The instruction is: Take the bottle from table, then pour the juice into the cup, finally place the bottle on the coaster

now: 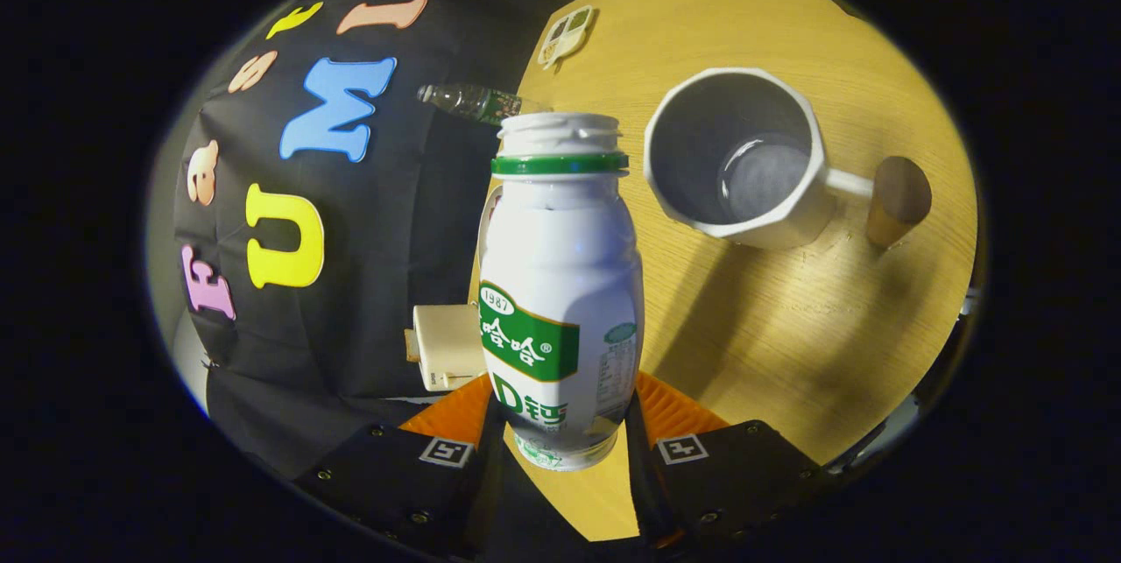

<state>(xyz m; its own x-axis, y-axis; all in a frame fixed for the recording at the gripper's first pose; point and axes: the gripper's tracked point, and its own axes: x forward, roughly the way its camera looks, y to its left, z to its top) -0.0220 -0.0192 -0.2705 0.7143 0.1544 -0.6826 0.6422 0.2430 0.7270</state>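
Note:
A white bottle [559, 283] with a green label, a green neck ring and no cap stands out between my two fingers. My gripper [560, 423] is shut on the bottle, holding it near its base. The whole view is rolled, so the wooden table [788, 335] looks steeply tilted. Beyond the bottle's mouth a white mug [744, 160] with a wooden-ended handle shows its inside, with a pale pool at its bottom. Just beside the bottle's lower half lies a cream square coaster [445, 346], near the table's edge.
A small clear bottle [468, 101] with a green label sits at the table's far edge, against the black cloth wall [350, 283]. A little white tray with compartments [565, 36] rests further back on the table.

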